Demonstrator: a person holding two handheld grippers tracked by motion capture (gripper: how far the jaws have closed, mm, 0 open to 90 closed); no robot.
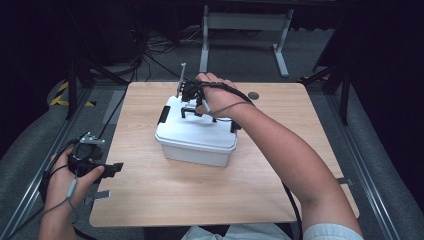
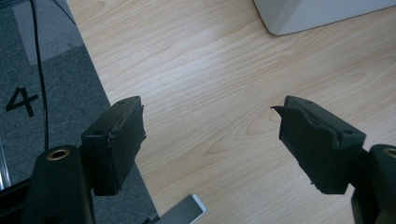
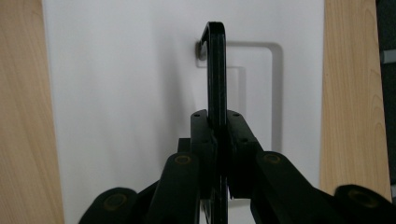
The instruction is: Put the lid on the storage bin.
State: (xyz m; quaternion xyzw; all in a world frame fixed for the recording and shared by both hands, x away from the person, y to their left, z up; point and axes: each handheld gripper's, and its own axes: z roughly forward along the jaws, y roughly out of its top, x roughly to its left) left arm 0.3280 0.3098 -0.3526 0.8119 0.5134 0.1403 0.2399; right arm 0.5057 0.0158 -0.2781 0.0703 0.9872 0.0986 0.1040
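Observation:
A white plastic box with a white lid and black side latches stands mid-table. Its black carry handle is raised upright over the recess in the lid. My right gripper is shut on that handle, seen from above the lid; in the high view my right gripper sits over the far part of the box. My left gripper is open over bare wood at the table's left edge with nothing between its jaws; in the high view the left gripper points toward the box.
The wooden table has a dark round hole near its far edge. A corner of the white box lies beyond the left jaws. Grey floor with cables and a "4" mark lies left of the table. A table frame stands behind.

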